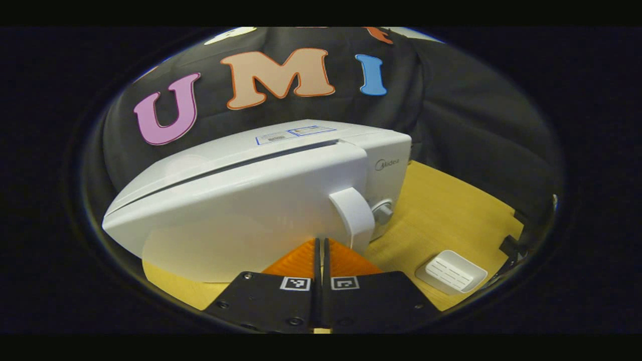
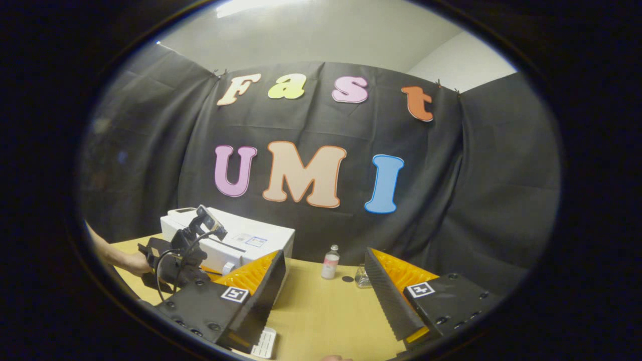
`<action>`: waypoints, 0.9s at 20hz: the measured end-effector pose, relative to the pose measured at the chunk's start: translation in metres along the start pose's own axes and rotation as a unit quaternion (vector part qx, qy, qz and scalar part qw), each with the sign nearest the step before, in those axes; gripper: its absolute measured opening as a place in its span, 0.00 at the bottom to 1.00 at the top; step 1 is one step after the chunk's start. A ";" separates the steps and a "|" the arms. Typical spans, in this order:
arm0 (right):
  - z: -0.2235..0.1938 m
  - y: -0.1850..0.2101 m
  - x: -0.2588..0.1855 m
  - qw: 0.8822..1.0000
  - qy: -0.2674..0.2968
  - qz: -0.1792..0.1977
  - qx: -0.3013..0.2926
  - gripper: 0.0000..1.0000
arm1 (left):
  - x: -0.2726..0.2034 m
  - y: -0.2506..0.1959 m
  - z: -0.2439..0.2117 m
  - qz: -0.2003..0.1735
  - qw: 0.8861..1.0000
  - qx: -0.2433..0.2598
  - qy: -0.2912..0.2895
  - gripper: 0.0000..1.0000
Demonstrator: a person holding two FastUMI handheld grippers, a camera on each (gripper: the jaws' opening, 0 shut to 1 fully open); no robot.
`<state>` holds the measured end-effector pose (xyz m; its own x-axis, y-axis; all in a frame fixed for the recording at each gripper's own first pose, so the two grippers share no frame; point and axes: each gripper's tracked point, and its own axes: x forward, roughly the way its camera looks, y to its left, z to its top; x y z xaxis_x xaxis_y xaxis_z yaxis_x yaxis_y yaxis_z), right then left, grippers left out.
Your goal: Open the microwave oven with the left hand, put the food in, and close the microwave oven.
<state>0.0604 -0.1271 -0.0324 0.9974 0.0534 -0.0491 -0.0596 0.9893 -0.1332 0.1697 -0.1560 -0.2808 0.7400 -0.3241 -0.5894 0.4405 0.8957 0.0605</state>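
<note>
A: Start at the left. What is the status of the microwave oven (image 1: 261,200)?

B: In the left gripper view it stands on the yellow wooden counter (image 1: 451,210), white, with its door shut. The door handle (image 1: 352,218) sits at the door's right edge, with a round knob (image 1: 382,212) just right of it on the control panel. A label is stuck on the top panel.

A: And the left tongs (image 1: 319,248)?

B: Directly in front of the door, low, just left of the handle. The two orange fingers are pressed together with only a thin seam between them. Nothing is held. I cannot tell whether the tips touch the door.

A: To the right of that?

B: A small white tray (image 1: 451,272) with a ribbed inside lies flat on the counter, well right of the oven and apart from it.

A: Now the right gripper view, again from the left.

B: A person's hand (image 2: 131,261) holds the left tongs (image 2: 180,258) in front of the microwave oven (image 2: 235,240), with a cable looped at that unit. Next, the right tongs (image 2: 323,286): fingers spread wide apart, empty, above the counter (image 2: 321,311). The white tray (image 2: 264,343) shows at the bottom edge beneath the near finger.

A: Anything between the fingers?

B: Farther back, near the black cloth wall, a small bottle (image 2: 330,262) stands upright; right of it a dark cap-like disc (image 2: 347,279), then a small clear glass container (image 2: 362,276). All three stand apart from the oven.
</note>
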 end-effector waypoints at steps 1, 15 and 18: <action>0.000 -0.001 0.000 1.000 0.000 -0.002 -0.003 0.98 | 0.000 0.000 0.002 -0.004 1.000 -0.005 -0.008 0.01; -0.015 0.028 0.003 0.999 0.015 0.030 -0.026 0.97 | 0.007 0.006 0.005 0.001 1.000 -0.008 -0.023 0.02; -0.016 0.038 0.009 0.999 0.014 0.038 -0.019 0.97 | -0.020 0.006 0.020 0.003 0.998 0.007 -0.064 0.05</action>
<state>0.0662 -0.0914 -0.0537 0.9884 0.1238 -0.0878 -0.1370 0.9767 -0.1650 0.1677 -0.1501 -0.2526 0.8011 -0.3557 -0.4815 0.4424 0.8936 0.0759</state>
